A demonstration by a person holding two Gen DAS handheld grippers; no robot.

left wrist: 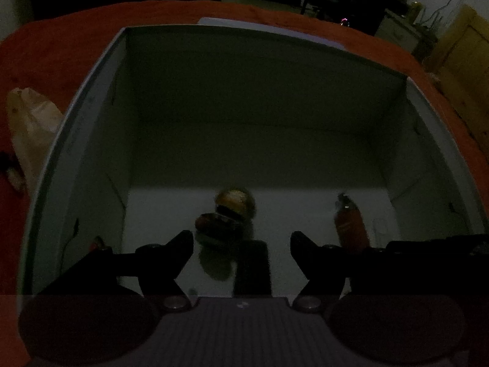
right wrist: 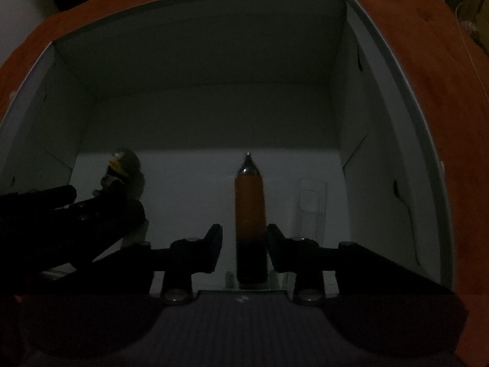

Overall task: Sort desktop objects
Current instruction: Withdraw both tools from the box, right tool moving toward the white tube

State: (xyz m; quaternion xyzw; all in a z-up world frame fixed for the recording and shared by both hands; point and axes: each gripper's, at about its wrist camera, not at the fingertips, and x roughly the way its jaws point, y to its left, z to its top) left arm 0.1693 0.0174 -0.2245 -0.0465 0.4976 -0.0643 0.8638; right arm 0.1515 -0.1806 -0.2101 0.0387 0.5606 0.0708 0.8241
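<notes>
Reaching into a big white box, both grippers are being held low over its floor. The left gripper is being kept spread apart, with nothing between its fingers; a small round toy is lying just ahead of it. The right gripper is being held around an orange marker, perhaps only loosely, as the view is dark. A clear tube is lying just beside the marker.
</notes>
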